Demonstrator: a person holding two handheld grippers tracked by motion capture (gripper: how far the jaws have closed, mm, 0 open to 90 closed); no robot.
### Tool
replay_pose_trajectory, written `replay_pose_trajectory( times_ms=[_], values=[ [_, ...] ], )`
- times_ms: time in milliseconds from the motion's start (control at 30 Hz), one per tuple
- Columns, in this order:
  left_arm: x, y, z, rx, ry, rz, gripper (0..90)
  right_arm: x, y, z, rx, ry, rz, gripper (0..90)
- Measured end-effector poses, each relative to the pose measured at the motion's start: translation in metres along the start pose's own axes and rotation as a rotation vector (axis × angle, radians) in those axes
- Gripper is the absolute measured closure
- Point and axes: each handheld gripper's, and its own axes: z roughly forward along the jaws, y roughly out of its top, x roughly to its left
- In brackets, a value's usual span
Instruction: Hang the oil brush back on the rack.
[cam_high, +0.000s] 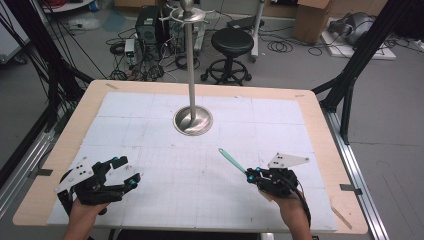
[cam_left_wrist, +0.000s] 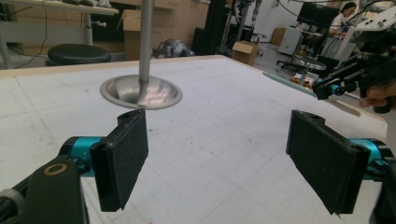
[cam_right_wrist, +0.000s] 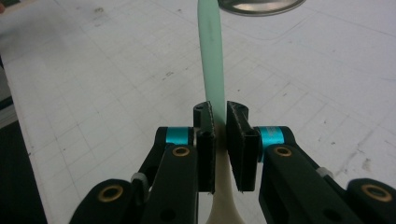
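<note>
From the high view my left gripper (cam_high: 129, 176) sits low near the table's (cam_high: 320, 130) front left corner, jaws spread wide with nothing between them. In the left gripper view its two black pads (cam_left_wrist: 122, 156) stand well apart, and bare gridded mat (cam_left_wrist: 210, 121) runs between them up to the stand's base (cam_left_wrist: 141, 91). I have open room across the whole middle of the mat; the one fixed obstacle is the metal stand (cam_high: 192, 75), its round base planted at centre toward the far edge and its pole rising straight up to the hooks at the top.

My right gripper (cam_high: 254, 175) is near the front right, inside the mat's edge, with the wooden table border to its right. Its jaws are clenched on a slim utensil (cam_high: 231, 161). In the right gripper view the pads pinch the utensil (cam_right_wrist: 212, 56) on both flat sides at the point where its pale green length meets a cream-white section that widens below the jaws. The green part is thin, flat and round-tipped, and it sticks out forward and to the left toward the stand's base, clear of the mat and well apart from the base.

The far table edge is open, with a stool (cam_high: 231, 50) and cables on the floor beyond.
</note>
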Motion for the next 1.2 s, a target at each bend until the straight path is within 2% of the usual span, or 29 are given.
replay_pose_trajectory(
  times_ms=[33, 133, 233, 400, 533, 600, 767, 833, 900, 967, 1033, 1200],
  values=[
    [-0.001, 0.002, 0.001, -0.006, -0.004, -0.003, 21.3, -0.001, -0.001, -0.003, -0.007, 0.004, 0.002, 82.2],
    [-0.006, 0.007, 0.007, 0.009, -0.022, 0.024, 22.7, -0.001, -0.002, -0.009, -0.033, 0.011, 0.006, 82.2],
    [-0.011, 0.014, 0.011, -0.007, -0.048, 0.028, 22.8, 0.001, -0.002, -0.013, -0.043, 0.018, 0.007, 82.2],
    [-0.018, 0.023, 0.016, -0.022, -0.072, 0.041, 22.7, 0.006, 0.000, -0.014, -0.057, 0.023, -0.005, 82.2],
    [-0.022, 0.028, 0.022, -0.005, -0.096, 0.056, 22.2, 0.008, 0.001, -0.012, -0.064, 0.038, -0.023, 82.1],
    [-0.022, 0.029, 0.026, -0.002, -0.102, 0.056, 20.0, 0.008, 0.001, -0.011, -0.066, 0.042, -0.023, 82.1],
    [-0.025, 0.033, 0.036, -0.017, -0.142, 0.018, 16.4, 0.014, -0.001, -0.008, -0.072, 0.070, -0.039, 82.1],
    [-0.028, 0.035, 0.040, -0.016, -0.169, 0.012, 17.6, 0.016, 0.000, -0.008, -0.083, 0.083, -0.042, 82.1],
    [-0.033, 0.038, 0.043, -0.013, -0.217, 0.025, 20.7, 0.020, 0.002, -0.008, -0.088, 0.103, -0.042, 82.1],
    [-0.037, 0.041, 0.044, -0.006, -0.250, 0.039, 22.2, 0.025, 0.005, -0.008, -0.095, 0.126, -0.063, 82.1],
    [-0.041, 0.042, 0.046, -0.003, -0.279, 0.034, 22.9, 0.031, 0.008, -0.006, -0.111, 0.156, -0.073, 82.1],
    [-0.045, 0.039, 0.055, 0.046, -0.332, 0.049, 24.4, 0.041, 0.017, 0.001, -0.131, 0.227, -0.108, 82.1]
  ],
)
